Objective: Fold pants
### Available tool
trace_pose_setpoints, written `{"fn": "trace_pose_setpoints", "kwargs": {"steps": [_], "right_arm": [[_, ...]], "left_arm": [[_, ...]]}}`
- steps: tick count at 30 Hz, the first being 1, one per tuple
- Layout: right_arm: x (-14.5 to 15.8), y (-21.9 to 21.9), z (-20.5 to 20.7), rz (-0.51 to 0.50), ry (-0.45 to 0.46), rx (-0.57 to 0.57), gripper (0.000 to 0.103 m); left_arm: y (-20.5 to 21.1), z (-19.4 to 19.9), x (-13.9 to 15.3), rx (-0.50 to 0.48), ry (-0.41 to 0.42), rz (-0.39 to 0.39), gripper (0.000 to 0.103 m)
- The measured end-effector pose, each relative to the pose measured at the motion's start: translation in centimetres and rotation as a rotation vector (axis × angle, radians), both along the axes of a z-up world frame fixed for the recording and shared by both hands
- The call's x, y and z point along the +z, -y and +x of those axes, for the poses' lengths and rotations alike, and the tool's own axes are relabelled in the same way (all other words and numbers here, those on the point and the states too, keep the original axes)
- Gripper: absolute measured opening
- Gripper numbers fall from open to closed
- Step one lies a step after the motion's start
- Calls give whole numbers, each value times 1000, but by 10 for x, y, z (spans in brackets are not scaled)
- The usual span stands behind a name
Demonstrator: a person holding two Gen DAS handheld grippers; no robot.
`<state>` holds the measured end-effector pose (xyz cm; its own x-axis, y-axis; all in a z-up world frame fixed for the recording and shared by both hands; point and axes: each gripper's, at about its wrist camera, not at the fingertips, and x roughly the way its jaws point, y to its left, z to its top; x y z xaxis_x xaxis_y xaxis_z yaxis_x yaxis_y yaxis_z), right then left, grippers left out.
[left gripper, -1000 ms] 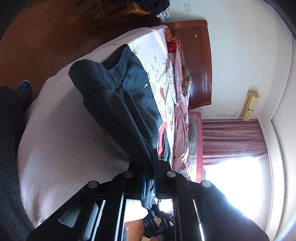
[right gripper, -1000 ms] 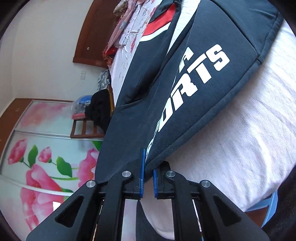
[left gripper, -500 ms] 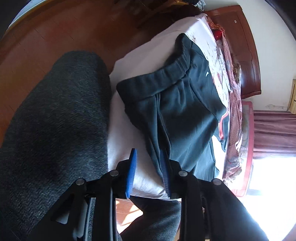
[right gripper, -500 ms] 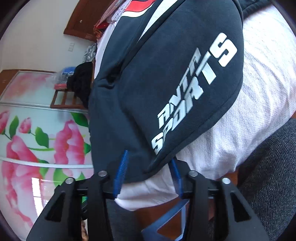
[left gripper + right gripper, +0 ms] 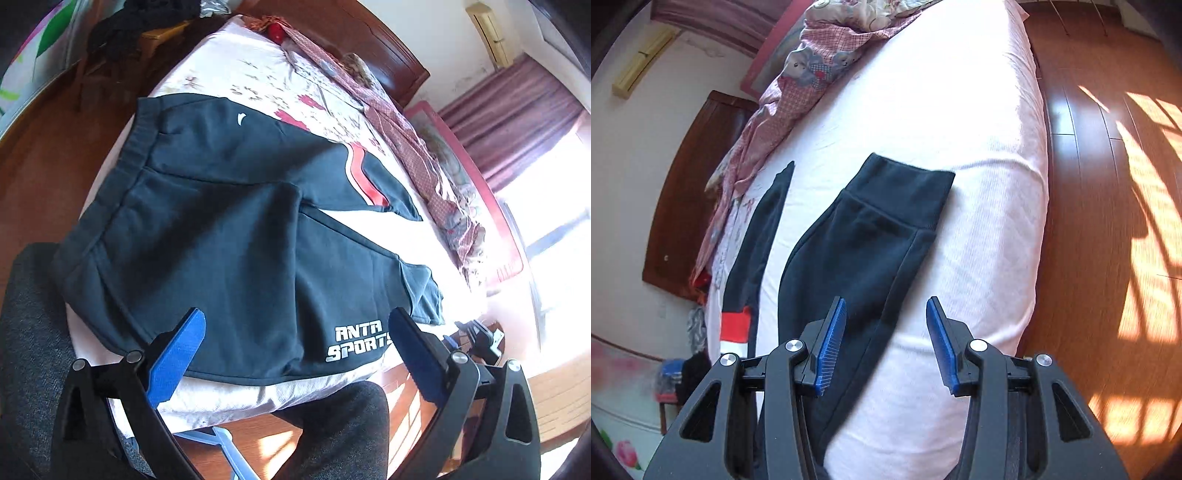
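Observation:
Dark navy pants (image 5: 229, 236) lie spread on the white bed (image 5: 229, 398), waistband at the left, both legs running right, the near leg printed "ANTA SPORTS". The far leg has a red stripe. My left gripper (image 5: 295, 339) is open and empty, above the near edge of the pants. In the right wrist view the near leg's ribbed cuff (image 5: 905, 195) lies flat on the sheet, and the far leg (image 5: 757, 251) lies to its left. My right gripper (image 5: 886, 343) is open and empty, over the near leg's edge.
A pink patterned quilt (image 5: 424, 147) is bunched along the far side of the bed by the wooden headboard (image 5: 369, 40). The wooden floor (image 5: 1108, 221) lies beyond the bed's edge. A chair with dark clothes (image 5: 129, 29) stands at the far left. The person's grey trouser legs (image 5: 33, 350) are at the near edge.
Both grippers have let go of the pants and opened wide. The pants now lie flat on the bed. Both grippers have drawn back and turned to new views.

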<state>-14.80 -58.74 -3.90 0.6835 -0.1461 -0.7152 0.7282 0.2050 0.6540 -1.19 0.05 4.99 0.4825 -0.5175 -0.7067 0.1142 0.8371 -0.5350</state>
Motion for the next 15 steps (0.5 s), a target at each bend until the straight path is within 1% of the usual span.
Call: {"fn": "trace_pose_setpoints", "kwargs": {"steps": [1,4,7,9,10,11,12,14,15], "right_arm": [[-3,6,2,2,9,-4,45],[-14,20,11,4,-27,-19,45],[-25,29,27,16,-53,-31,45],[-26,31,35,-14,-80,-26,44],[-23,31,39,-38,-88,-15,38],[-20,31,45,-60,-106,15,26],[-15,30,51,-95,-137,44,15],[3,25,61,-215,-190,108,12],[15,22,64,-280,-199,132,12]], "left_arm": [[5,-6,0,-13,3,12,100],[19,-13,-4,-49,-9,51,100],[26,-16,-8,-50,-35,73,100],[25,-19,-14,-42,-46,77,100],[23,-19,-17,-35,-51,82,100],[23,-18,-17,-30,-55,85,100],[25,-15,-23,-27,-58,87,100],[27,-13,-27,-27,-69,94,100],[28,-13,-29,-29,-75,100,100]]}}
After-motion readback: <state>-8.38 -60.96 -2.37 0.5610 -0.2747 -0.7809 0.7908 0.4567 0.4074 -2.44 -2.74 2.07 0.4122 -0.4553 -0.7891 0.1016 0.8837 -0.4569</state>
